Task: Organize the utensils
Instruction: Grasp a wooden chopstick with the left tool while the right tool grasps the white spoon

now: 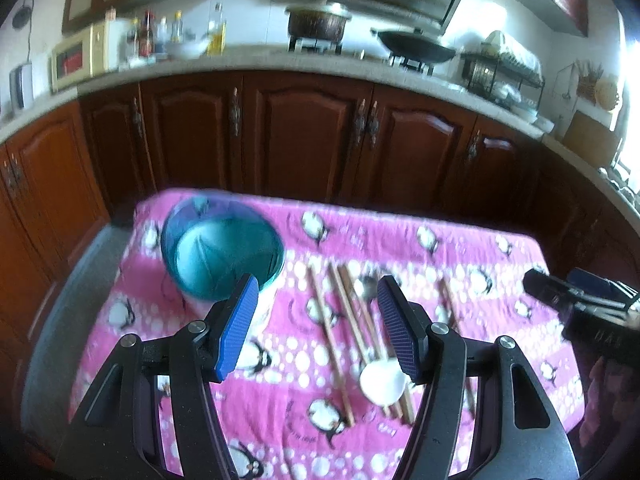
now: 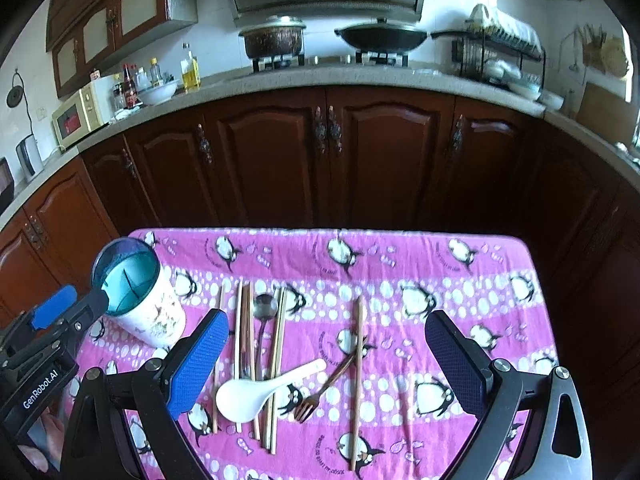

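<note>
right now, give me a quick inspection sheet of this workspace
surface: small table under a pink penguin cloth.
job's things: utensil holder with teal divided inside, upright at the cloth's far left corner, nothing seen in it; chopsticks, metal spoon, white spoon, fork all loose on the cloth.
clutter: nothing seen.
grippers: left tongs open, hovering over the chopsticks, holding nothing; right tongs open, holding nothing.
cables: nothing seen.
surroundings: dark wood cabinets, stove with pot and wok, dish rack, microwave.
</note>
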A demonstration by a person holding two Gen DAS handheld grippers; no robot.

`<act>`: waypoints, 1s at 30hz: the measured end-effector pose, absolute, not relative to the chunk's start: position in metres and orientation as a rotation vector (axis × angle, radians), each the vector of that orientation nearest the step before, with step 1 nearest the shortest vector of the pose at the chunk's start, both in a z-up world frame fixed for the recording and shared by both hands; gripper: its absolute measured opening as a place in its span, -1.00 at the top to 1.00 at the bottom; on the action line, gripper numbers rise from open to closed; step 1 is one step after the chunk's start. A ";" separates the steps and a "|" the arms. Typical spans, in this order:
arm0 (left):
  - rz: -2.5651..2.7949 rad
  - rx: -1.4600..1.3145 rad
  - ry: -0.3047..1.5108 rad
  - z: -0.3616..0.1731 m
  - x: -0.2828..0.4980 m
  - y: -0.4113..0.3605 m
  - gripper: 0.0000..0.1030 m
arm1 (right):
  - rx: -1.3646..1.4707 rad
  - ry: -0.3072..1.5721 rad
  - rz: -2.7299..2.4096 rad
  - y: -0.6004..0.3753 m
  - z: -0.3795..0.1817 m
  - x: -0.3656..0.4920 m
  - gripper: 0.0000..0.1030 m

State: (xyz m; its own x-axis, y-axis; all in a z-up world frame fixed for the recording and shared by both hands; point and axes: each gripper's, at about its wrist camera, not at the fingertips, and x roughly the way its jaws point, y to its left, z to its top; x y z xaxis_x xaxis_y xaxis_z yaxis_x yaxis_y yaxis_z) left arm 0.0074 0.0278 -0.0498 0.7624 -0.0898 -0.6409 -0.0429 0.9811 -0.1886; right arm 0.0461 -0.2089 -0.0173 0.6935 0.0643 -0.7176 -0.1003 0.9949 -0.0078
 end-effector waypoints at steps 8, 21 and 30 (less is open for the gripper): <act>-0.080 -0.275 0.769 -0.105 0.019 0.031 -0.20 | 0.053 0.987 0.177 -0.233 -0.084 0.069 -0.72; -0.100 -0.223 0.936 -0.163 0.058 0.007 -0.09 | 0.369 1.299 0.299 -0.229 -0.180 0.120 -0.10; -0.091 -0.243 1.008 -0.192 0.090 0.002 0.19 | 0.385 1.307 0.287 -0.220 -0.196 0.146 0.35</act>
